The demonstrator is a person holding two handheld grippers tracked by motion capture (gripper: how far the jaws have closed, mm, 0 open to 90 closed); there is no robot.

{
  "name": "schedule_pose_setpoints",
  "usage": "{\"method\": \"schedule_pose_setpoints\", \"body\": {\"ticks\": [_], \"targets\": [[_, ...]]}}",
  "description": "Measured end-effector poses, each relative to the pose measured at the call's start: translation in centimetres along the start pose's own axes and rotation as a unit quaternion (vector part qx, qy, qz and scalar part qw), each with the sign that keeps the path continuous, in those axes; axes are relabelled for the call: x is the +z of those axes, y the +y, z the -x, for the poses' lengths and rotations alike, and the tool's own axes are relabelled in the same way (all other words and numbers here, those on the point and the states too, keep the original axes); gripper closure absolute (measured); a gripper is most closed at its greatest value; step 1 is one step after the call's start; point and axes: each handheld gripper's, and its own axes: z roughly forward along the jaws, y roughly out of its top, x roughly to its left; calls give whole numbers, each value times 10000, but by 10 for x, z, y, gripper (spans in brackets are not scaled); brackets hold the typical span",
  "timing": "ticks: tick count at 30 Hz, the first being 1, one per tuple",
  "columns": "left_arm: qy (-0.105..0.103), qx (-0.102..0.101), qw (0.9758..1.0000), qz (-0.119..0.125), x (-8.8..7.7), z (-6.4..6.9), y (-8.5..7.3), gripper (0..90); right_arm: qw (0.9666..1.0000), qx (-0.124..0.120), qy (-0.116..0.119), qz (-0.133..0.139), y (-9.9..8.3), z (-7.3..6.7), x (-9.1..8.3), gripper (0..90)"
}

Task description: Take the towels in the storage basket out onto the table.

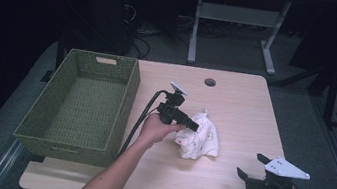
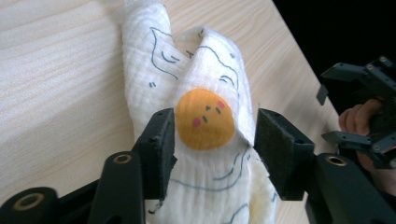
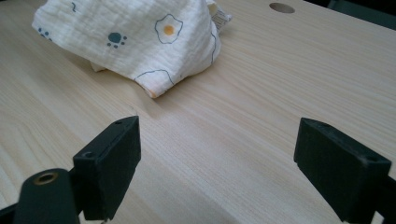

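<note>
The left gripper (image 2: 212, 135) stood spread, jaws straddling a raised fold of the printed cloth (image 2: 205, 116) without yet pinching it. The cloth lay bunched mid-table, its long axis running ahead of that gripper. The right gripper (image 3: 215, 172), also spread and empty, sat well apart near the table's (image 1: 236, 99) near edge. The green basket (image 1: 78, 106) lay behind the left gripper, with bare tabletop between

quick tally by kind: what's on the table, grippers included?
Cloth: 1, white with printed patterns
Basket: 1, green woven, nothing inside
Left gripper: 1, jaws open around the cloth
Right gripper: 1, jaws open, nothing between them
Total: 4
</note>
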Motion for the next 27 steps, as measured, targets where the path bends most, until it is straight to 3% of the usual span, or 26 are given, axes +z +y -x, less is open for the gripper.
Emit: {"method": "schedule_pose_setpoints", "body": {"ticks": [19, 27], "targets": [[1, 232, 9994, 253, -16, 4, -10, 331, 10000, 28, 0, -26, 0, 2, 1, 142], [42, 229, 9992, 314, -20, 3, -14, 279, 10000, 34, 0, -38, 0, 3, 2, 141]]}}
